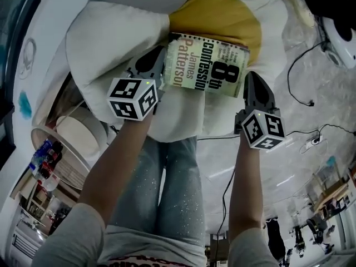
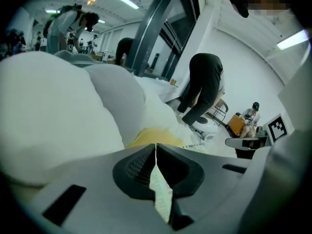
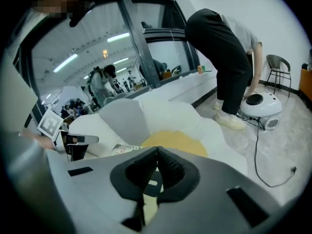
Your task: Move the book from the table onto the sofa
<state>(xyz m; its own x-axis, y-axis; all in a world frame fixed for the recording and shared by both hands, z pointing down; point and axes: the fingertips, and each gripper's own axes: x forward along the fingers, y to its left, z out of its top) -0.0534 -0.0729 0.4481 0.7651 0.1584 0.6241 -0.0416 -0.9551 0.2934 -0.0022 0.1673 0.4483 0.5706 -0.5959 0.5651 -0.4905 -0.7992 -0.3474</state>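
Note:
The book (image 1: 206, 64), a paperback with a cream cover and big black title, hangs flat between both grippers over the sofa (image 1: 111, 43), a white flower-shaped seat with a yellow middle (image 1: 222, 15). My left gripper (image 1: 161, 74) is shut on the book's left edge; in the left gripper view a thin sliver of cover (image 2: 161, 191) is pinched between the closed jaws (image 2: 156, 147). My right gripper (image 1: 250, 85) is shut on the right edge, and the book's edge (image 3: 150, 204) shows between its closed jaws (image 3: 157, 152). The yellow cushion (image 3: 175, 141) lies just beyond.
A round white table (image 1: 78, 132) stands at the left, below the sofa in the head view. Black cables (image 1: 300, 88) run over the glossy floor at the right. A person bends over a white round machine (image 3: 258, 106) near a chair (image 3: 278, 67). My own legs show below the book.

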